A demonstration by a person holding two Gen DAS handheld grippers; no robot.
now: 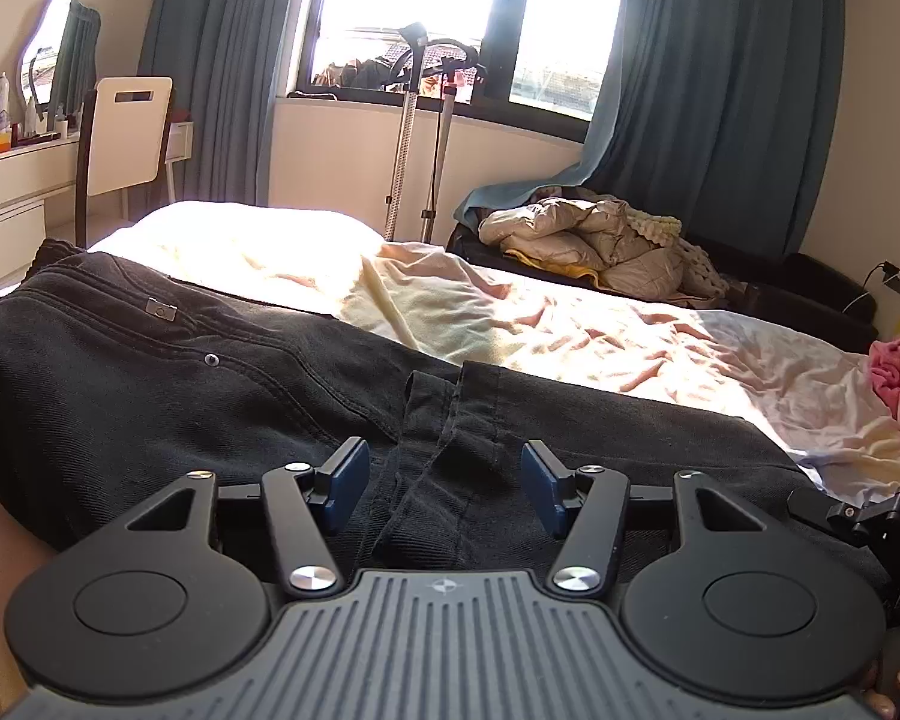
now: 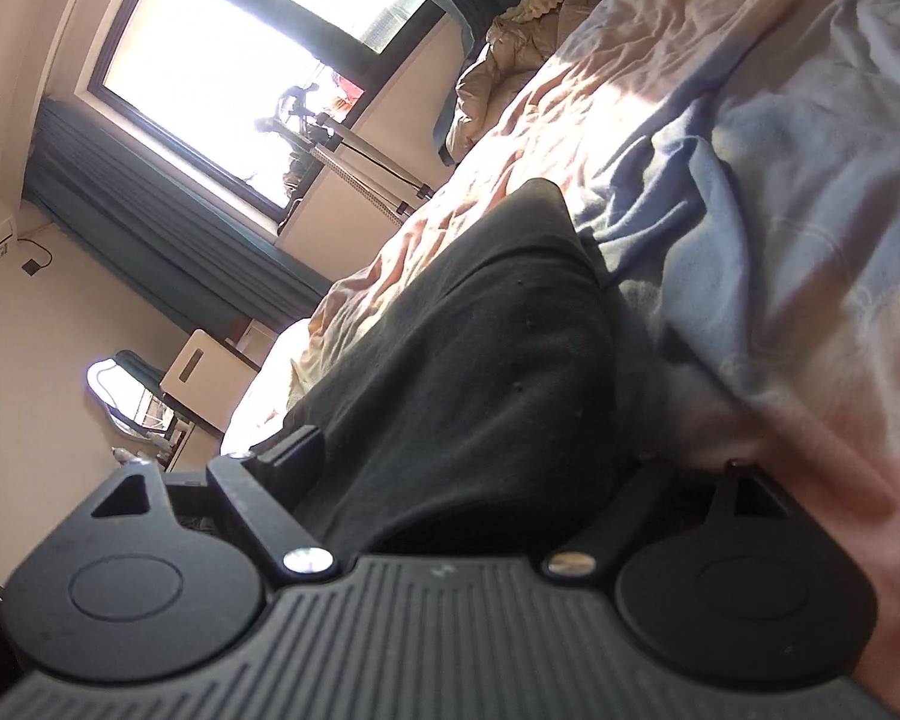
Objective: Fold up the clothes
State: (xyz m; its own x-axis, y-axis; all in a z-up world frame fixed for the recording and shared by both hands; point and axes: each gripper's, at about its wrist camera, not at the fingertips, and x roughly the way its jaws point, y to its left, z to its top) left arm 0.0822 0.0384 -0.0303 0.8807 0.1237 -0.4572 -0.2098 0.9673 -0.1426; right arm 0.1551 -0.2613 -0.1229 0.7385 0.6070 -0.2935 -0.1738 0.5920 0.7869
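Black trousers along bed near edge: left gripper wide over hems; right gripper apparently pinching cloth; lift evenly.

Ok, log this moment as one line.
left claw: open over trousers | right claw: around trousers, grip unclear | trousers flat on bed

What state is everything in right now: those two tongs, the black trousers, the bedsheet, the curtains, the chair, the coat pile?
Left tongs: open, astride a fold of the trousers.
Right tongs: tilted sideways, trousers between the fingers; open or shut cannot be told.
Trousers: lying on the bed, hem end folded over.
Bedsheet: rumpled, sunlit.
Curtains: drawn apart.
Chair: unoccupied, facing the desk.
Coat pile: heaped, unfolded.
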